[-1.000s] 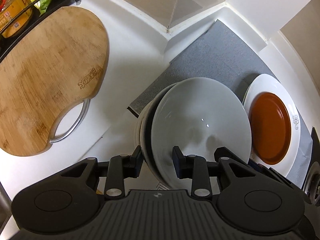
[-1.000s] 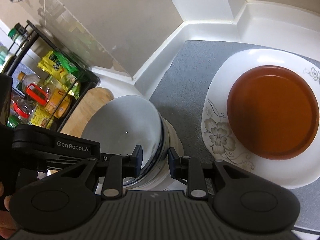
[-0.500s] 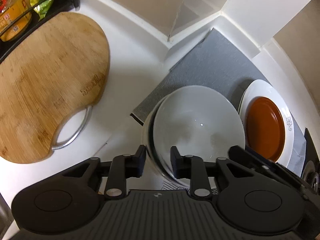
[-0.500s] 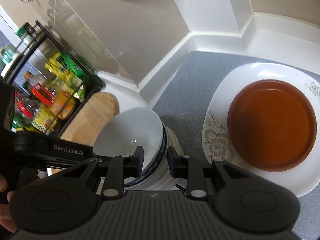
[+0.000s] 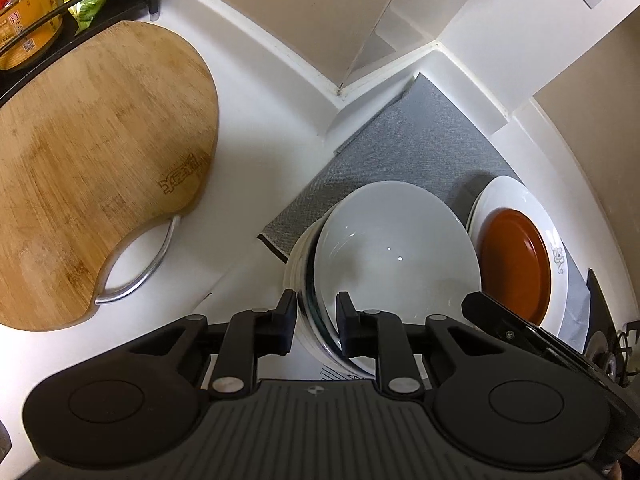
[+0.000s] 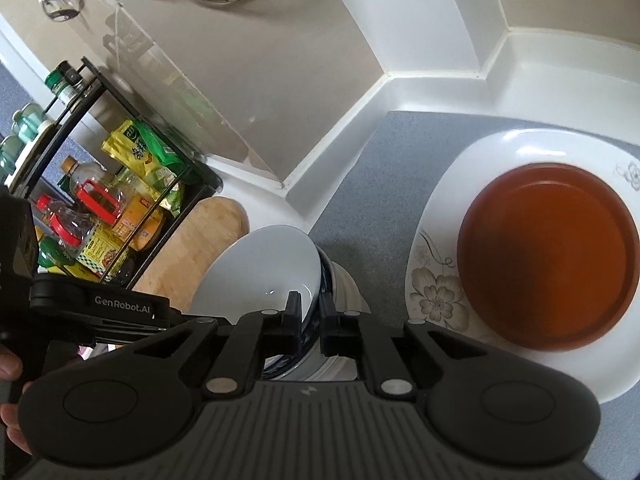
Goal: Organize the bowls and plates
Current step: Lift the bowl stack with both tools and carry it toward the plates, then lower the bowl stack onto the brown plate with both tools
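Both grippers on the rim of the top white bowl (image 5: 394,256), lower centre of each view.

The bowl sits tilted in a stack of bowls (image 5: 298,276) at the grey mat's (image 5: 404,140) edge. Left gripper (image 5: 317,322): jaws narrow, astride the stack's near rims, pinching them. Right gripper (image 6: 309,320): jaws have just been closing, now nearly shut on the bowl's rim. Right of frame, a brown plate (image 6: 548,256) lies on a flowered white plate (image 6: 440,292). Left, a wooden cutting board (image 5: 88,168) and black condiment rack (image 6: 120,208).

Left gripper (image 5: 317,326) clamps the bowls' (image 5: 394,260) near rim; right gripper (image 6: 309,322), jaws just closing, pinches the far-side rim.
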Demonstrator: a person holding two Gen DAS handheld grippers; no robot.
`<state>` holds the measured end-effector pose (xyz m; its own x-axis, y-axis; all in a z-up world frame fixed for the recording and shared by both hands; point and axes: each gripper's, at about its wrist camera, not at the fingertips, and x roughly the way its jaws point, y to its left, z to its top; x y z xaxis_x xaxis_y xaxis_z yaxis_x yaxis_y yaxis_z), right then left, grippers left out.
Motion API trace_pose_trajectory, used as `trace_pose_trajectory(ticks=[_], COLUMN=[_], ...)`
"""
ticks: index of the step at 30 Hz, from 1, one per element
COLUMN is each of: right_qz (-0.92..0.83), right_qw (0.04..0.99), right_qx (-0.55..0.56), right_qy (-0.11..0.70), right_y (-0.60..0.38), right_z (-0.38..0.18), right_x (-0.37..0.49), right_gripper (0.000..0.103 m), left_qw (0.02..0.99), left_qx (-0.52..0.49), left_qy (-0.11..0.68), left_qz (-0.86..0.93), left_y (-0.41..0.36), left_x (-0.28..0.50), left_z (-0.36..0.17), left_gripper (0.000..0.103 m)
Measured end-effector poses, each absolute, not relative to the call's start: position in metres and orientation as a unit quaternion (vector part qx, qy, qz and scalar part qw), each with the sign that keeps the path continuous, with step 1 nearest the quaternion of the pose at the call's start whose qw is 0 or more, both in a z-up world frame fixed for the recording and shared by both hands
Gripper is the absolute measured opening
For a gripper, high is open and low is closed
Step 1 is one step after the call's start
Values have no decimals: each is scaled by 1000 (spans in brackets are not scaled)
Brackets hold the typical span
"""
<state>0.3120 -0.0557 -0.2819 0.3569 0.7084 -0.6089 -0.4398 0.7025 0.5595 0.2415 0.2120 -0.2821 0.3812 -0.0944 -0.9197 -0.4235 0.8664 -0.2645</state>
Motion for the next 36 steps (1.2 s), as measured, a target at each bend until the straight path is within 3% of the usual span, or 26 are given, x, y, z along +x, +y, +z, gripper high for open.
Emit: trace_pose_trajectory(ticks=[5, 9, 13, 15, 17, 22, 24, 29, 36], right_qz=[352, 342, 336, 328, 319, 314, 307, 311, 280], right_qw=[802, 789, 771, 767, 768, 744, 747, 746, 738], right_qx=[182, 195, 215, 216, 209, 249, 242, 241, 278], right_qy=[448, 471, 496, 507, 515, 535, 538, 538, 547], right_y=[-64, -64, -60, -56, -50, -44, -44, -48, -55], right_z=[-288, -298, -312, -319, -323, -333, -332, -328, -332], right_x=[312, 318, 322, 324, 325, 324, 323, 326, 325], right_gripper=[18, 40, 52, 65, 68, 69, 60, 47, 44], left_qw=[786, 773, 765, 762, 759, 764, 768, 760, 757], left_qx=[-260, -273, -271, -281, -285, -246, -223, -195, -160], left_qy=[553, 566, 580, 582, 585, 595, 599, 614, 624], left_qz=[95, 84, 66, 47, 23, -25, -49, -84, -110], left_y=[219, 227, 230, 232, 235, 235, 233, 236, 234], left_x=[241, 248, 257, 263, 269, 277, 277, 282, 287], left_z=[-290, -303, -318, -326, -331, -333, -331, -330, -325], left_gripper=[36, 42, 47, 53, 57, 56, 54, 49, 47])
